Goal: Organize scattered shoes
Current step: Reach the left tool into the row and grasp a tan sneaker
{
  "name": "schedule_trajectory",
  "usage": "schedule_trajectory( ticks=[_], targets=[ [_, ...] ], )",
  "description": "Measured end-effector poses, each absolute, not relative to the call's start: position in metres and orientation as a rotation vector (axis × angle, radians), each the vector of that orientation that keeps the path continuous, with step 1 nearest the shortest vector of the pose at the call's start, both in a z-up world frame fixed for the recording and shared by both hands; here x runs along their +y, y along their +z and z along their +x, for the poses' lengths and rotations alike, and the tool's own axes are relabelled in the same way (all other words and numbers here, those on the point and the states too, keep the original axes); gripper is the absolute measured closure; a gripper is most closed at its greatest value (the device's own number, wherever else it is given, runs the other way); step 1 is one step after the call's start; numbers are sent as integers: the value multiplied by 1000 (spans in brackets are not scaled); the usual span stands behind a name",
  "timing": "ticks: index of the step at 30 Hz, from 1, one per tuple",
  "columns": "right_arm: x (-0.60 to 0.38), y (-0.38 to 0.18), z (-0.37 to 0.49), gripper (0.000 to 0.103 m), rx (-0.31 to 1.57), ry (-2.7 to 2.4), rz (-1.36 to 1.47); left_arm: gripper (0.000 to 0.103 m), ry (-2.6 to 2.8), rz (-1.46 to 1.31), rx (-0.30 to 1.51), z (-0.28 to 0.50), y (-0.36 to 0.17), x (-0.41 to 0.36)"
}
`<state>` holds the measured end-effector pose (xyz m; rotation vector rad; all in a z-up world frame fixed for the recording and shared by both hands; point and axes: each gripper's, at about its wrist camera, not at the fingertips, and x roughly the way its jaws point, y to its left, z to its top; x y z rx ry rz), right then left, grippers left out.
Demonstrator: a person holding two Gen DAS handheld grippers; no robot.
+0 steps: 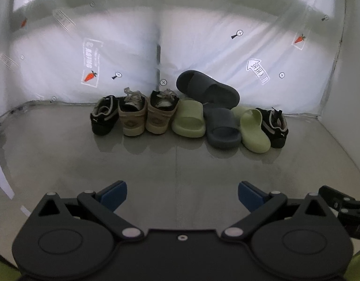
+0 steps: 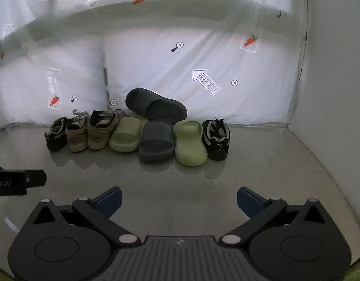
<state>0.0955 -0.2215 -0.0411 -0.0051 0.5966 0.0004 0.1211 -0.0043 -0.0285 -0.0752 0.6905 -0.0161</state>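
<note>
While I count along the row at mid-frame, I get eight shoes: two black sneakers, one (image 1: 104, 118) at the left end and one (image 1: 275, 126) at the right; two tan sneakers (image 1: 132, 117) side by side; two green slides (image 1: 189, 121); two dark grey slides, one (image 1: 223, 127) flat, one (image 1: 207, 87) tipped atop the others against the printed white sheet (image 1: 226, 46). All rest on the grey floor (image 1: 175, 164). My left gripper (image 1: 182, 195) and right gripper (image 2: 179, 200) at lower frame gape wide, holding nothing

Left claw (image 1: 182, 195) and right claw (image 2: 179, 201), side by side, jaws wide, empty.
</note>
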Motion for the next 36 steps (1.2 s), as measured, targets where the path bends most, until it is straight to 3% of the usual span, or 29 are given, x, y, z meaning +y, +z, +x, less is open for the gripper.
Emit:
schedule_trajectory(
  ticks=[11,13,19,29,36],
  targets=[
    [-235,-74,233,1,681,61,61,8,3,-163,794,254,-71,-11],
    [-235,-84,264,1,696,43,67,22,25,-172,813,286,-80,-9],
    [-236,-126,336,5,743,18,119,43,141,-186,848,382,-114,10],
    [-222,-156,408,5,719,-12,79,45,337,-340,754,477,-132,56],
    [-217,-154,421,5,708,-6,93,44,391,-428,802,500,-151,72]
  ],
)
